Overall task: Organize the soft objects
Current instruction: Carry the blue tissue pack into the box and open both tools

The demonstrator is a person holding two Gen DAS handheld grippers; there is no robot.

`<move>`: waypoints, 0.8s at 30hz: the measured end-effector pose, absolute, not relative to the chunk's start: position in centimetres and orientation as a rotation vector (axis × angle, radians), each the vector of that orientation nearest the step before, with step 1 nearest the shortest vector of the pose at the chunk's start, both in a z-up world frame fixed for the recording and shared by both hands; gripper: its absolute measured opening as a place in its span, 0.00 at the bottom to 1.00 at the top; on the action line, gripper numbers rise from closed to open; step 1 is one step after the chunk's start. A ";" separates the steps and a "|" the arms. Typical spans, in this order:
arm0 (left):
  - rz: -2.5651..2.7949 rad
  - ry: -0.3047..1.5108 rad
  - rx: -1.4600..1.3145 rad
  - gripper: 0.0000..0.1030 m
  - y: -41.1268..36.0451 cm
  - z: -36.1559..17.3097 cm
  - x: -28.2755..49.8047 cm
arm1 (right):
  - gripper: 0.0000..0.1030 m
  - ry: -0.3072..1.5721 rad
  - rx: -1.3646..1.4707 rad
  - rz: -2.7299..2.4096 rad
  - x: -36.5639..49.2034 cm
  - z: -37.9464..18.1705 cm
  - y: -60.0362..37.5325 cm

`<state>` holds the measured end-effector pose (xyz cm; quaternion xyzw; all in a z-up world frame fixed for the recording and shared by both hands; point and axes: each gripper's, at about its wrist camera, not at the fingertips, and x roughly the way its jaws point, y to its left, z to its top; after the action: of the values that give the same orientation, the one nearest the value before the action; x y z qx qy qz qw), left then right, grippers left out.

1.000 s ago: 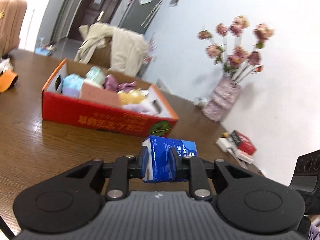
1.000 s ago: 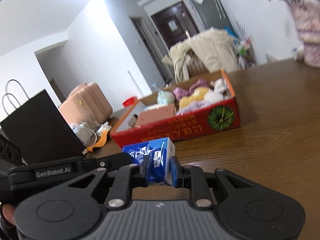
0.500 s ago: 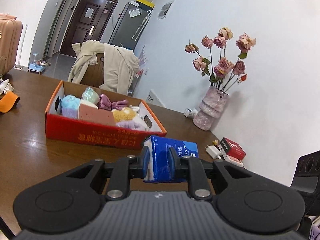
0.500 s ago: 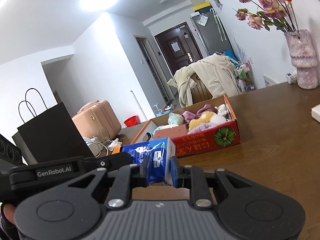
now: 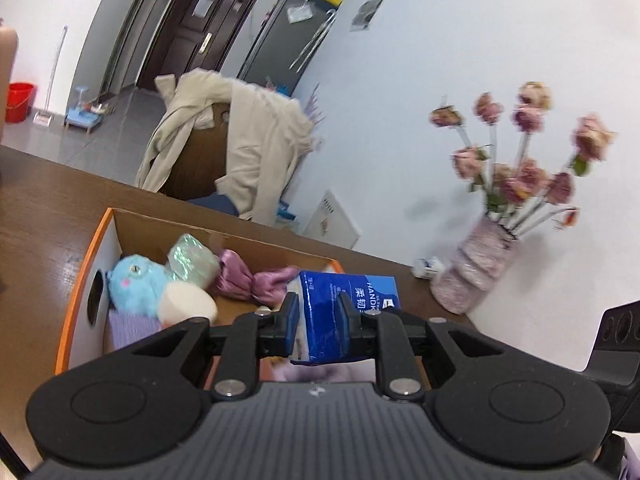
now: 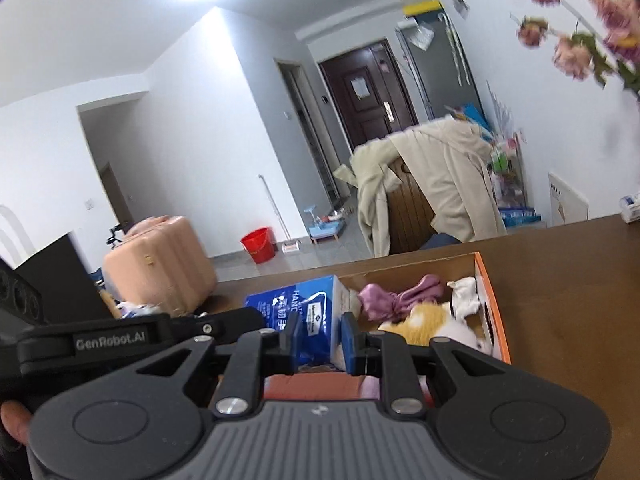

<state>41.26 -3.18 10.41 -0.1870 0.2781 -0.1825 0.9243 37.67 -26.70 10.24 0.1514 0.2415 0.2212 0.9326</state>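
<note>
A blue tissue pack (image 5: 344, 304) hangs over the open cardboard box (image 5: 80, 276), pinched at one end by my left gripper (image 5: 318, 314) and at the other end by my right gripper (image 6: 320, 334); the blue tissue pack (image 6: 296, 312) shows in both views. Both grippers are shut on it. In the box (image 6: 490, 292) lie a blue plush toy (image 5: 134, 284), a greenish wrapped roll (image 5: 192, 258), a pink satin bow (image 5: 252, 282), a yellow plush (image 6: 424, 318) and a white soft piece (image 6: 466, 294). The left gripper's body (image 6: 120, 340) appears at the left of the right wrist view.
The box stands on a brown wooden table (image 6: 568, 300). A pink vase of flowers (image 5: 476, 276) stands at the table's right end by the wall. Behind the table is a chair draped with a beige coat (image 5: 248, 148). A pink suitcase (image 6: 156, 264) and a black bag (image 6: 60, 276) sit at left.
Both grippers have carried the tissue pack forward and upward, from the table in front of the box to a spot above the box's inside. The grip on the pack is unchanged.
</note>
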 end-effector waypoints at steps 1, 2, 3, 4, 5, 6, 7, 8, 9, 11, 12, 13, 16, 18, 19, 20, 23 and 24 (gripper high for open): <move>-0.362 0.587 -0.388 0.19 -3.1 10.0 43.0 | 0.19 0.510 0.312 0.454 39.4 10.0 -26.5; -0.353 0.599 -0.390 0.19 -3.0 9.5 44.2 | 0.19 0.525 0.317 0.447 41.2 9.6 -26.4; -0.343 0.613 -0.392 0.19 -2.9 9.0 45.6 | 0.19 0.538 0.315 0.445 42.8 9.2 -26.1; -0.330 0.632 -0.394 0.19 -2.9 8.3 47.1 | 0.19 0.552 0.312 0.444 44.4 8.8 -25.9; -0.323 0.641 -0.391 0.19 -2.8 7.8 48.0 | 0.19 0.569 0.319 0.439 45.9 8.2 -25.7; -0.315 0.654 -0.389 0.19 -2.8 7.2 49.1 | 0.20 0.585 0.324 0.437 47.4 7.6 -25.5; -0.309 0.667 -0.388 0.19 -2.8 6.8 49.8 | 0.20 0.598 0.324 0.434 48.5 7.0 -25.4; -0.301 0.684 -0.385 0.20 -2.8 6.1 50.6 | 0.20 0.610 0.325 0.430 49.7 6.5 -25.2; -0.293 0.695 -0.380 0.20 -2.9 5.7 51.1 | 0.20 0.622 0.323 0.425 50.8 5.9 -25.1; -0.292 0.705 -0.352 0.21 -3.0 5.0 51.9 | 0.20 0.646 0.310 0.422 52.4 4.8 -24.8; -0.289 0.710 -0.347 0.21 -3.0 4.6 52.2 | 0.20 0.656 0.305 0.421 53.2 4.3 -24.6; -0.290 0.713 -0.348 0.21 -2.9 4.3 52.3 | 0.20 0.665 0.304 0.417 53.8 3.8 -24.5; -0.303 0.715 -0.342 0.21 -2.9 4.1 52.1 | 0.22 0.689 0.306 0.406 55.0 2.8 -24.3; -0.297 0.710 -0.324 0.21 -3.0 4.4 51.8 | 0.22 0.698 0.321 0.416 55.4 2.4 -24.3; -0.295 0.708 -0.318 0.21 -3.0 4.5 51.6 | 0.22 0.698 0.324 0.421 55.3 2.3 -24.3; -0.297 0.704 -0.313 0.21 -3.0 4.8 51.4 | 0.22 0.695 0.322 0.422 55.2 2.3 -24.2; -0.294 0.689 -0.296 0.21 -2.9 5.8 50.4 | 0.22 0.679 0.320 0.422 54.5 3.0 -24.4; -0.292 0.682 -0.285 0.21 -2.9 6.3 50.0 | 0.22 0.673 0.315 0.422 54.1 3.5 -24.5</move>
<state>49.99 -2.86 6.26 -0.1389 0.3321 -0.1420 0.9221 54.13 -24.51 3.45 0.1529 0.3262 0.2046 0.9101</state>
